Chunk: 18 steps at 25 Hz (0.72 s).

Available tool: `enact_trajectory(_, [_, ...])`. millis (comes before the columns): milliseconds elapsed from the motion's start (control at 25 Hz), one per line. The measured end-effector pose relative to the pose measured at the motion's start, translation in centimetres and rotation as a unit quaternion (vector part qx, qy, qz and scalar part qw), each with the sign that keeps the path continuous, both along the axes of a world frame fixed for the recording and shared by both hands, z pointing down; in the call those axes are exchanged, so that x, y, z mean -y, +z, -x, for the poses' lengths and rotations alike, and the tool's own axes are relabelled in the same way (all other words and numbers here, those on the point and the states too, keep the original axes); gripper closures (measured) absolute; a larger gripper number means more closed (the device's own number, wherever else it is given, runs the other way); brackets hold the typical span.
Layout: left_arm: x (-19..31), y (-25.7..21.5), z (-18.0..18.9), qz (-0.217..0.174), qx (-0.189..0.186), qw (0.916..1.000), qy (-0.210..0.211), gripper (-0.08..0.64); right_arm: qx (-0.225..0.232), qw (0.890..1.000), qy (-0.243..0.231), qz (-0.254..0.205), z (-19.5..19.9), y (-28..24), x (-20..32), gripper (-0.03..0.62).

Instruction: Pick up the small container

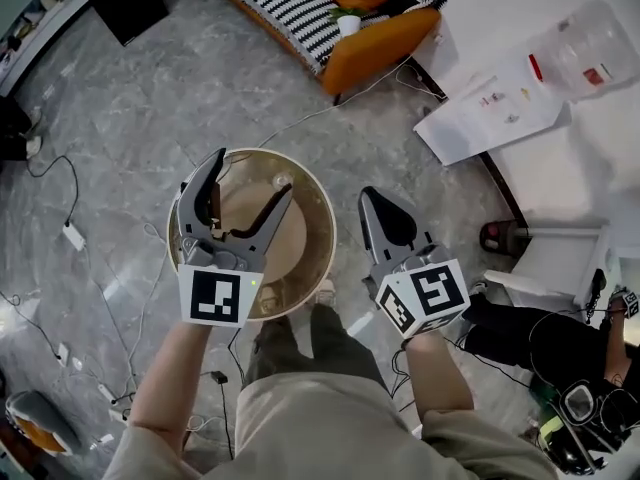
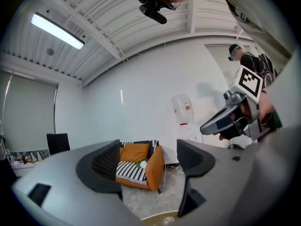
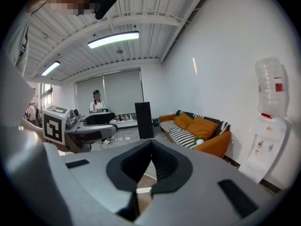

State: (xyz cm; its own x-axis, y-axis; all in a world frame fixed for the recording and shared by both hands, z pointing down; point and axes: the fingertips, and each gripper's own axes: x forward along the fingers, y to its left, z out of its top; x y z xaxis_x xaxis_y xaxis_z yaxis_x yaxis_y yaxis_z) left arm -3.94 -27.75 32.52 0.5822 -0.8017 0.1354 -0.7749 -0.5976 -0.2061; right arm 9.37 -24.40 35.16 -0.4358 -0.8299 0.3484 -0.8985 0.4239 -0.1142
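Grey marble floor point(image 1: 120, 118) surrounds a round tan table point(image 1: 325, 238), where a pale little object near the far edge looks like the small container point(image 1: 283, 180), though I cannot be sure. Over the table the left gripper point(image 1: 254, 173) holds its 2 jaws wide with nothing between them, while the right gripper point(image 1: 372, 194), off the table's right side, is closed and empty. Sitting so near the rim, the container could be nudged off if a wide jaw clips it.

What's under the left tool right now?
A round tan tub sits under the left tool, whose jaws stand open and empty. One small pale round thing shows near its far rim. The tool covers the tub's left and near parts, so anything there is hidden.
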Motion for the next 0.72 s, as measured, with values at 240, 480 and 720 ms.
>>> enact_trajectory(240, [4.0,8.0,-1.1,0.027,-0.001,0.9996,0.007,0.198,-0.002,1.0,0.005,0.027,-0.4,6.0,3.4,0.597])
enact_trajectory(480, [6.8,16.6,-2.3,0.059,-0.013,0.998,0.02,0.195,0.007,0.999,0.005,0.048,-0.4,12.5,6.0,0.597])
enact_trajectory(720, [7.9,25.0,-3.3,0.096,-0.031,0.9944,0.033,0.193,0.0,0.997,0.0,0.083,-0.1,19.2,6.9,0.597])
